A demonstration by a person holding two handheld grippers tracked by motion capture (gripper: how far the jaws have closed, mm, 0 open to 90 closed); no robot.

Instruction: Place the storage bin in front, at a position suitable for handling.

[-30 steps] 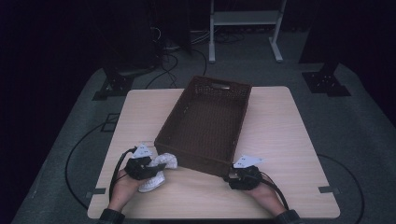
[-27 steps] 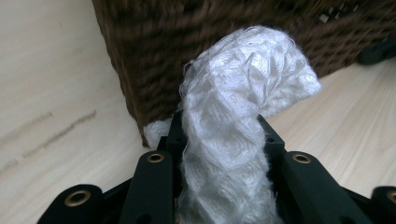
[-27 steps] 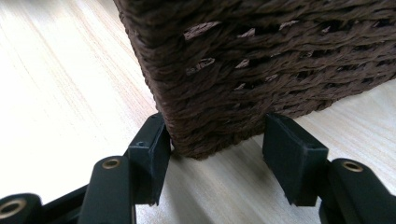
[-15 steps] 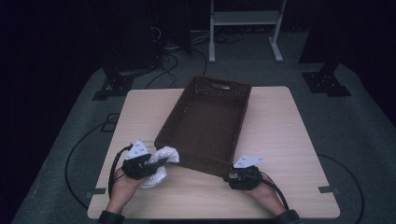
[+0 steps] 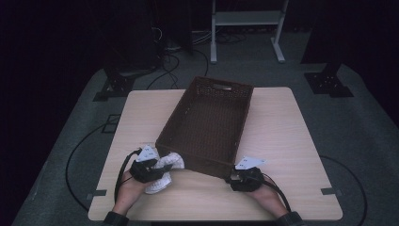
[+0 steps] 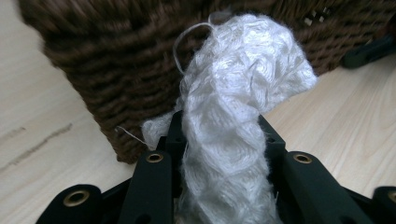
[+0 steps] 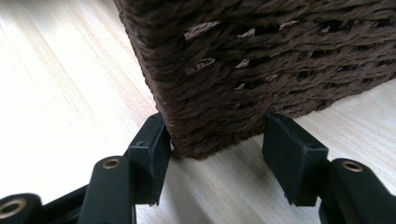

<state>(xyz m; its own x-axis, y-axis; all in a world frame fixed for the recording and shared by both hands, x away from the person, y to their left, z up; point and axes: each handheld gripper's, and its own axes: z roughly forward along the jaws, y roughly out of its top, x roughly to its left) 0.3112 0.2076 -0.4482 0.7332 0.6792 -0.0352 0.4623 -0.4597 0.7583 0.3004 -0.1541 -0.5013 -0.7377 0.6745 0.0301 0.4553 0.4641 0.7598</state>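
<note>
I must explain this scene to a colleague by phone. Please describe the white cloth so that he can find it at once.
Start at the wooden table and its dark brown woven basket. The white cloth lies by the basket's near left corner, bunched between the jaws of the left claw. It is the one soft, pale, knitted-looking thing there.

High view: above, looks forward-down over table [image 5: 282,141]. Gripper views: low, close, both facing basket [image 5: 207,122] wall.

Rough woven wicker basket [image 5: 207,120]; fluffy white cloth [image 6: 233,107]; matt wood table [image 5: 291,136]
</note>
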